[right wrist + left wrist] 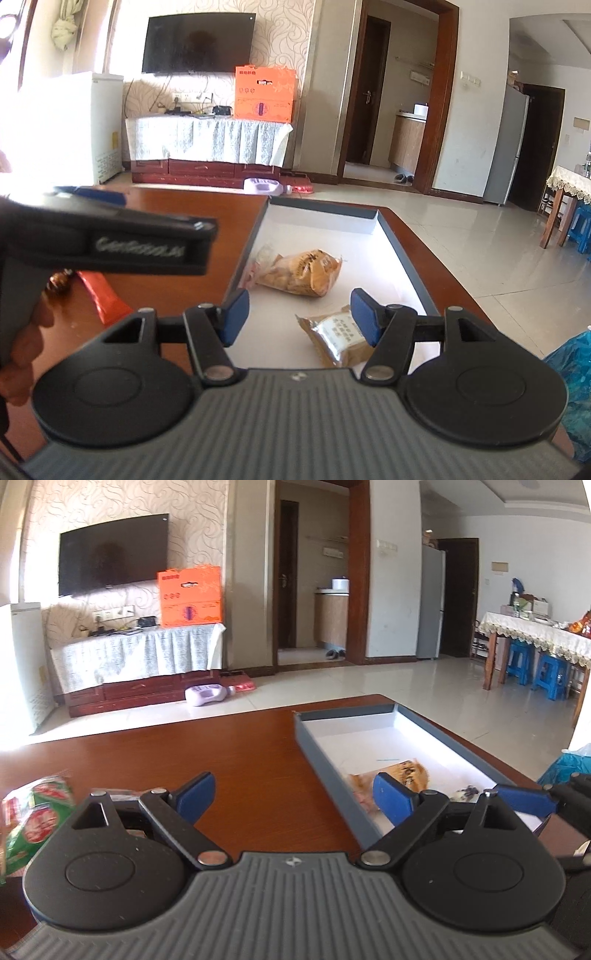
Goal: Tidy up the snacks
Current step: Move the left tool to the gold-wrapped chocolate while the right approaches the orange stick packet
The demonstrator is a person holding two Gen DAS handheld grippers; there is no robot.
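Note:
My left gripper is open over the brown table, with nothing between its blue pads. Green and red snack packs lie just to its left. On its right stands a grey tray with a white floor. My right gripper is open low over the tray, with no pad pressing on anything. A brown packet lies flat under its right finger. An orange snack bag lies further in, over a pale wrapper; it also shows as the orange bag in the left wrist view.
A red packet and a dark brown item lie on the table left of the tray, below the left gripper's body, which a hand holds. A blue plastic bag sits off the table's right edge.

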